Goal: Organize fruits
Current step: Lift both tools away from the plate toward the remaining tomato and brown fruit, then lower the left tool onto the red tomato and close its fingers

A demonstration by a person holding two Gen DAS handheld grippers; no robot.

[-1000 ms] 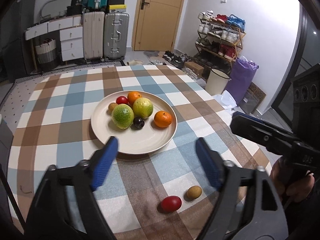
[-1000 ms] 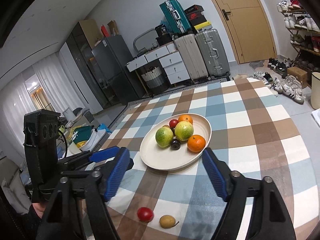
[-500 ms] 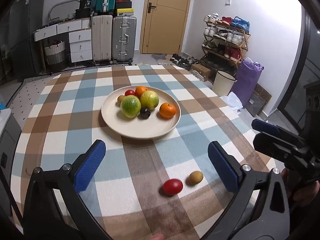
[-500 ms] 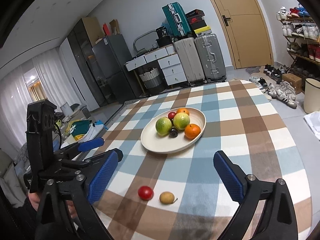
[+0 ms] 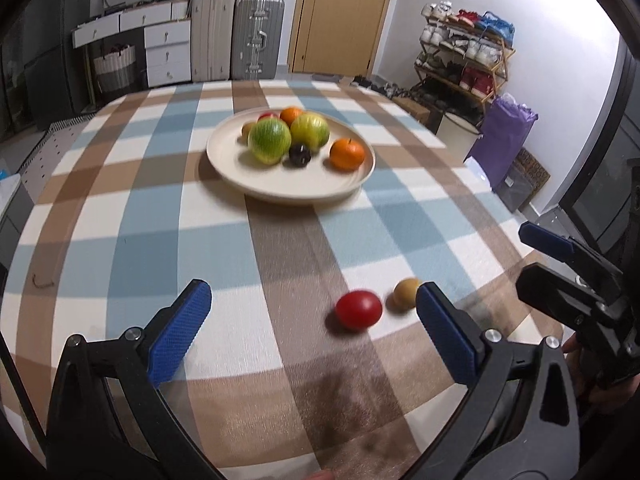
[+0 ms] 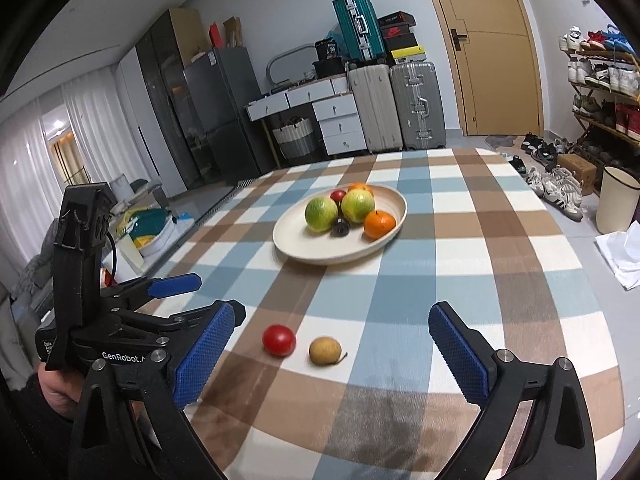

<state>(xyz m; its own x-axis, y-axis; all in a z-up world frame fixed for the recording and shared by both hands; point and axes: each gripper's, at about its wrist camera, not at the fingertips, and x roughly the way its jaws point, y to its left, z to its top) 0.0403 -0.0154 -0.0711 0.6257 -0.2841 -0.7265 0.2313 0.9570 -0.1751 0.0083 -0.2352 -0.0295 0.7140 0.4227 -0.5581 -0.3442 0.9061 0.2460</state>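
A cream plate (image 5: 280, 188) (image 6: 304, 250) holds several fruits: two green ones, two oranges, a dark plum and a red one. A red tomato (image 5: 358, 309) (image 6: 279, 340) and a small brown fruit (image 5: 405, 294) (image 6: 325, 351) lie loose on the checked tablecloth near the front edge. My left gripper (image 5: 312, 328) is open and empty, with the tomato between its fingers' line and just beyond. My right gripper (image 6: 332, 354) is open and empty, just short of both loose fruits. Each gripper shows in the other's view (image 5: 560, 256) (image 6: 160, 300).
The round table (image 5: 160, 240) is covered by a blue, brown and white checked cloth. Behind it stand suitcases (image 6: 396, 104), drawers, a door and a shoe rack (image 5: 464, 56). A bin (image 6: 616, 204) stands on the floor at the right.
Both grippers have pulled back from the plate toward the table's front edge and opened wider. The loose tomato and brown fruit now lie close in front of them.
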